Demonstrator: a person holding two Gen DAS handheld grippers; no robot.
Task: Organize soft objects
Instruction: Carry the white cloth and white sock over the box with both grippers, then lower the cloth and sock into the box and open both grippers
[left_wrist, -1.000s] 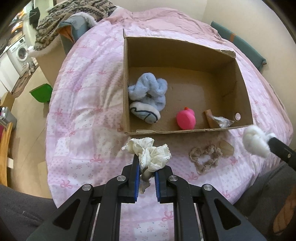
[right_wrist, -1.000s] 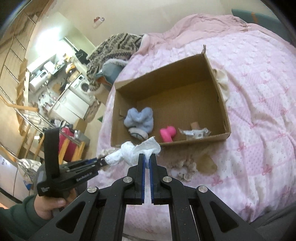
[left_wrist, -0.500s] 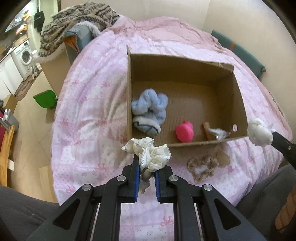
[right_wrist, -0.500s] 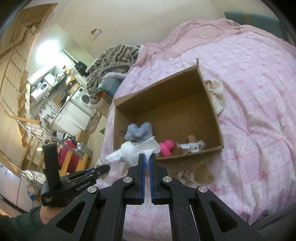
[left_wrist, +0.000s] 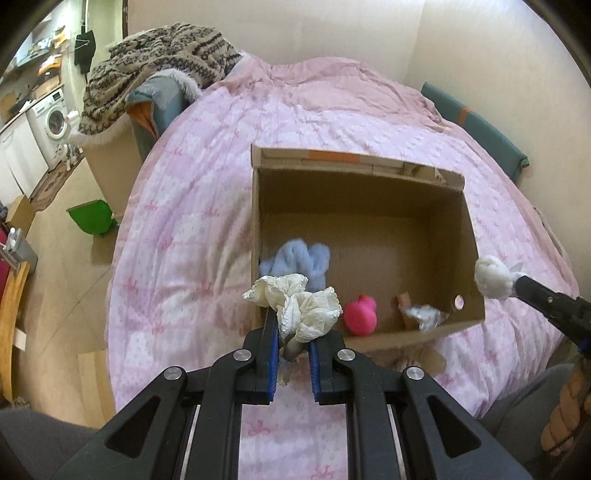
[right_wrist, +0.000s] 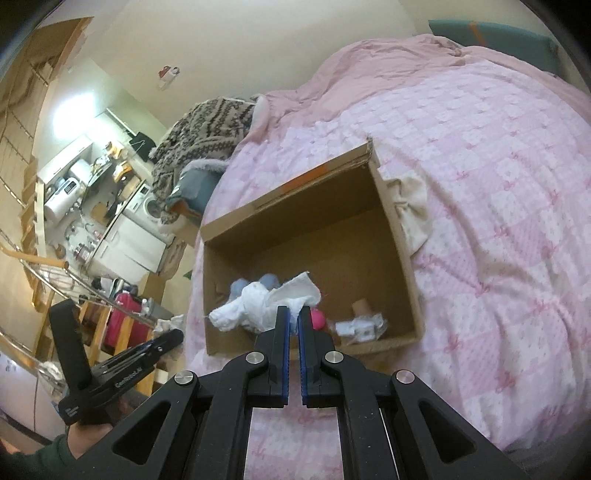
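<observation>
Cardboard box (left_wrist: 469, 236) sits at twelve o'clock; left gripper (left_wrist: 291, 345) clamps a cream scrunchie (left_wrist: 295, 306), right gripper (right_wrist: 293, 321) pinches white cloth (right_wrist: 258, 302).

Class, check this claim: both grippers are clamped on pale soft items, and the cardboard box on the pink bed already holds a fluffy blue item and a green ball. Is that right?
Not quite. The ball in the cardboard box is pink, not green, as the left wrist view shows. The rest holds: the left gripper clamps a cream frilly cloth, the right gripper a white cloth, and the fluffy blue item is inside.
</observation>
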